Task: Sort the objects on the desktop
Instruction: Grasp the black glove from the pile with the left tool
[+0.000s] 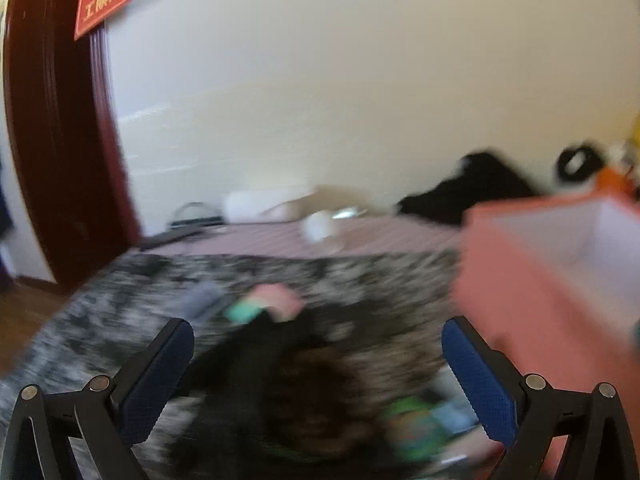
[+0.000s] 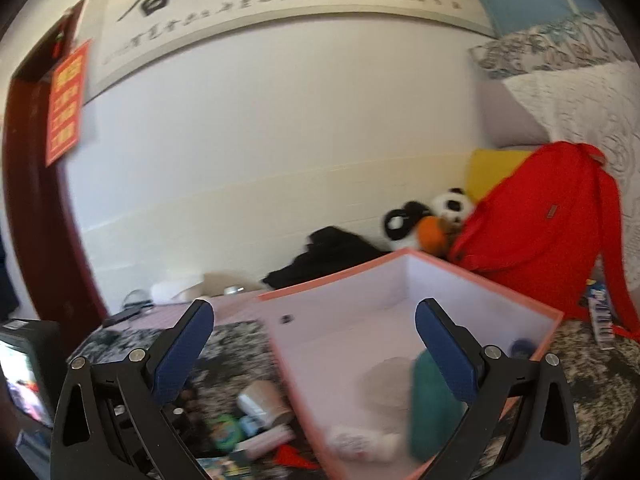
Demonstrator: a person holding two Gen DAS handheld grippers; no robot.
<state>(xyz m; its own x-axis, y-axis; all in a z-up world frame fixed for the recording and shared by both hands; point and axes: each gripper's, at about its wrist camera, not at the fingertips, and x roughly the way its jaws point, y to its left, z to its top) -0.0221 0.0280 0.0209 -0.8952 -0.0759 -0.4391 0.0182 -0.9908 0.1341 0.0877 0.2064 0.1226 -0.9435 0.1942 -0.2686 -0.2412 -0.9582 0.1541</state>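
A pink box (image 2: 404, 276) with a white inside stands on a grey mottled cloth (image 2: 240, 340). It holds a teal cylinder (image 2: 428, 404), a white packet (image 2: 360, 440) and a small blue item (image 2: 520, 348). My right gripper (image 2: 316, 344) is open and empty over the box's near left part. Left of the box lie a brown tape roll (image 2: 264, 400), a green item (image 2: 224, 428) and a pink tube (image 2: 268, 438). The left wrist view is blurred. My left gripper (image 1: 316, 364) is open over a dark round object (image 1: 308, 396); the pink box (image 1: 540, 280) is at its right.
A red backpack (image 2: 548, 232), a panda toy (image 2: 448, 208) and black cloth (image 2: 332, 252) sit behind the box. A dark red door frame (image 2: 36, 220) stands at left. A white cup (image 1: 320, 226) sits on a pink striped cloth. A small screen (image 2: 24, 372) is at far left.
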